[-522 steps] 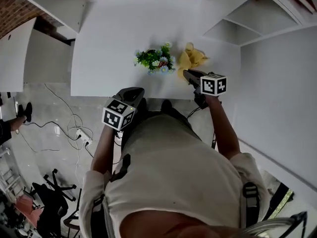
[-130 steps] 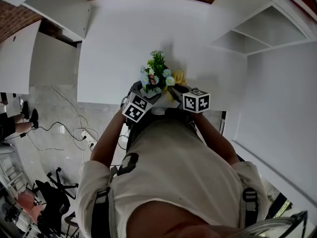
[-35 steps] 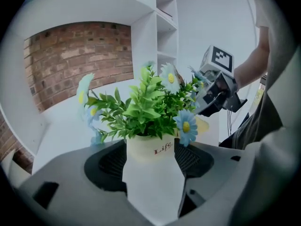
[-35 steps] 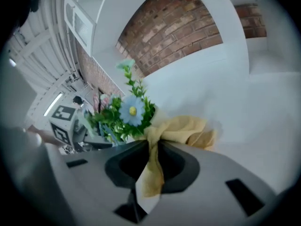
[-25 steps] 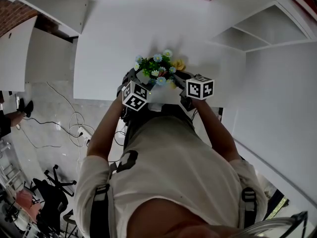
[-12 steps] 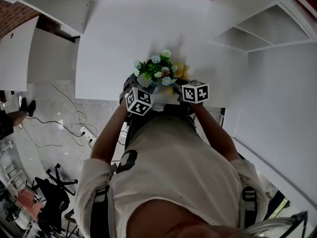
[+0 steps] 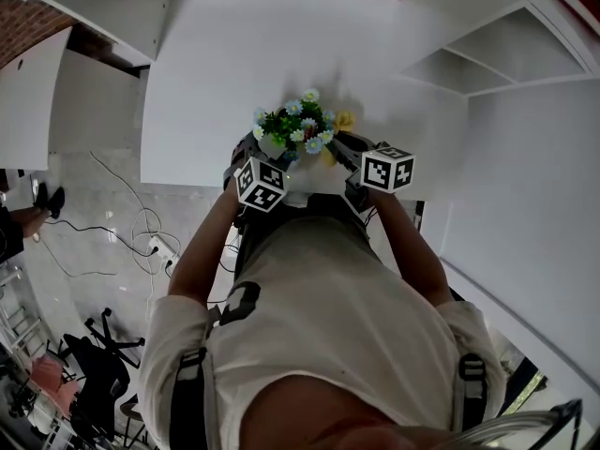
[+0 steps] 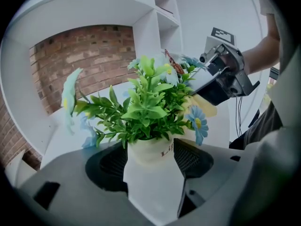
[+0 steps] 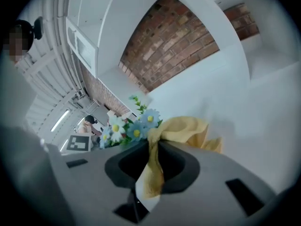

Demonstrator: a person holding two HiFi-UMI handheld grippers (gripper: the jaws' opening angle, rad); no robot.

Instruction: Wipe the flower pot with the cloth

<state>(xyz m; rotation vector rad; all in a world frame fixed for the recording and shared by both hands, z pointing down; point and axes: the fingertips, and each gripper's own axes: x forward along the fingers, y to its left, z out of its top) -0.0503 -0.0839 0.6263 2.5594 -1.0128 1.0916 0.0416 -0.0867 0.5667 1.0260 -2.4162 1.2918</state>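
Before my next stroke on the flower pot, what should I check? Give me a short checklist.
1. Left tool shut on the white flower pot: ok.
2. Right tool shut on the yellow cloth: ok.
3. Cloth bunched out past the right tool's tips, ready to wipe: ok.
4. Cloth touching the pot's wall: cannot tell; the artificial flowers hide it.
5. Pot above the white table: ok.

Flower pot (image 8: 148,150): small cream pot with reddish lettering, upright, full of green leaves and blue and white daisies. It sits at the lower centre of the left gripper view, clamped between the left gripper (image 8: 150,160) jaws.
Cloth (image 9: 181,130): yellow and crumpled, one strip pinched between the right gripper (image 9: 151,166) jaws. It lies at the centre of the right gripper view, just right of the blooms.
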